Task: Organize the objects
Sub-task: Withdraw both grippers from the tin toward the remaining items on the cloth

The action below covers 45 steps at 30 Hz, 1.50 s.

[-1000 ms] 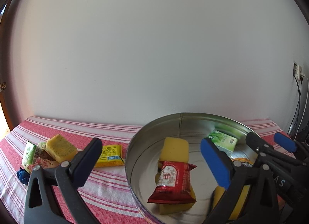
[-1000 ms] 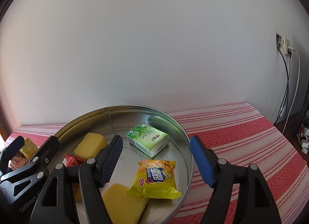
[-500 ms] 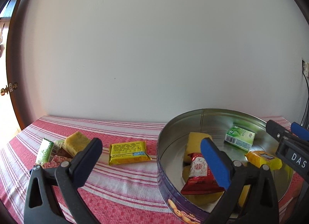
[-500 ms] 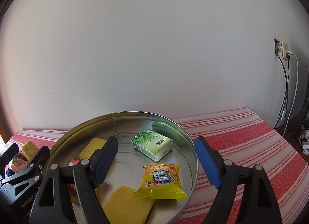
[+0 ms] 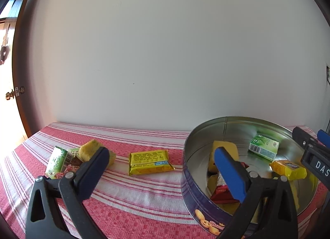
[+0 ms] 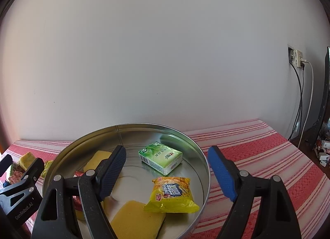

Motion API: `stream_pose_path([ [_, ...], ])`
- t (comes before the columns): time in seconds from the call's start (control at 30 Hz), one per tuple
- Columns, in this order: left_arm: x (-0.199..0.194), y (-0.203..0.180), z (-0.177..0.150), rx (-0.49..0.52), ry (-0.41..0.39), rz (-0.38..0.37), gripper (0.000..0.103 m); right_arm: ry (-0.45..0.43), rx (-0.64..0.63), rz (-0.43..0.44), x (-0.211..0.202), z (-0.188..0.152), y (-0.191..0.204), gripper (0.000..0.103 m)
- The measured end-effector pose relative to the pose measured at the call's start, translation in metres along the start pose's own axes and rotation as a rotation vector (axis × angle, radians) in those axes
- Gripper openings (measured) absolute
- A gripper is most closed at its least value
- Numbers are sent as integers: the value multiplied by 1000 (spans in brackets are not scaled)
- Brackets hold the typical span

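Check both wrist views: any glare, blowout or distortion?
Left wrist: doorway blown out white, dark corner vignette, tablecloth stripes bowed by fisheye. Right wrist: tin wall mirrors the green box; focus sharp.

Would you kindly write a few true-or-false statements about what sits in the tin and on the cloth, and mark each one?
1. The green tissue pack lies inside the round tin. True.
2. The left gripper holds the yellow wafer pack. False: it is open and empty; the pack lies on the striped cloth.
3. The tin is empty. False: it also holds a yellow snack bag and sponges.
4. The right gripper holds nothing. True.
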<state>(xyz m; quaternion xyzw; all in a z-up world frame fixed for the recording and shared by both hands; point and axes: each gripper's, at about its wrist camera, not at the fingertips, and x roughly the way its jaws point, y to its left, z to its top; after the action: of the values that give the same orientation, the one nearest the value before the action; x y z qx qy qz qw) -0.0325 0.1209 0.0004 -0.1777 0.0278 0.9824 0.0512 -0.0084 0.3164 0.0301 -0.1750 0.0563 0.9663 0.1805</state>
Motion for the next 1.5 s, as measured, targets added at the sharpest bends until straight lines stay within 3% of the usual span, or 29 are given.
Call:
stream_pose_path([
  [0.23, -1, 7, 0, -8, 6, -1, 103, -6, -79, -10, -4, -10, 22, 83],
  [0.4, -3, 17, -1, -24, 11, 4, 103, -70, -128, -39, -17, -12, 32, 84],
  [0.77, -7, 44, -5, -29, 33, -51, 103, -74, -117, -110, -31, -16, 44, 83],
  [1.5, 4, 131, -13, -72, 108, -22, 103, -15, -110, -30, -50, -33, 106, 83],
])
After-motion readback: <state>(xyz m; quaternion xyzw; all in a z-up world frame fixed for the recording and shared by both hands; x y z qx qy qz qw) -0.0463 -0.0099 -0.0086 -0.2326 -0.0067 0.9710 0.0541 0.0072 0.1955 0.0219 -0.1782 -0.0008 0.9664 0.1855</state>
